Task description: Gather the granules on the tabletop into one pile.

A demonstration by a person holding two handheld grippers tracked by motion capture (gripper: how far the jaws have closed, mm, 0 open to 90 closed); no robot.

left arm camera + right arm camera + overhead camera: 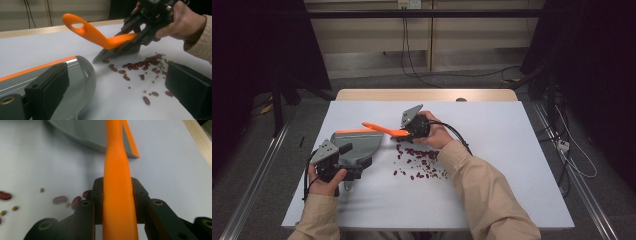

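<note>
Beans [419, 162] are lying scattered across the white table [512, 165], dark red ones mixed with smaller greenish ones, and in the high view they are sitting just in front of the right gripper [404, 131], which is pinching the orange handle of a small brush [384, 129] and holding its bristles down at the far edge of the spill. To the left, the left gripper [349, 170] is gripping the rear of a grey dustpan [357, 145] with an orange strip along its far edge, resting flat on the table, its open lip facing the beans but apart from them. In the left gripper view, the dustpan's curved rim [90, 82] is lying between the two black jaws, which appear to be pressed onto it; the brush [100, 37] is leaning with its looped handle up and its dark bristles touching the table beside the nearest beans [140, 67]. In the right gripper view, the jaws are pressing tight on the orange handle [117, 195], with a few blurred beans [75, 201] to the left and the dustpan [82, 135] beyond. The beans are looking light, hard and smooth, so they are likely to roll and skip if struck briskly; gentle, low strokes seem best. The brush handle is looking stiff and somewhat slick, best gripped at its thick lower part near the bristles, as now.
</note>
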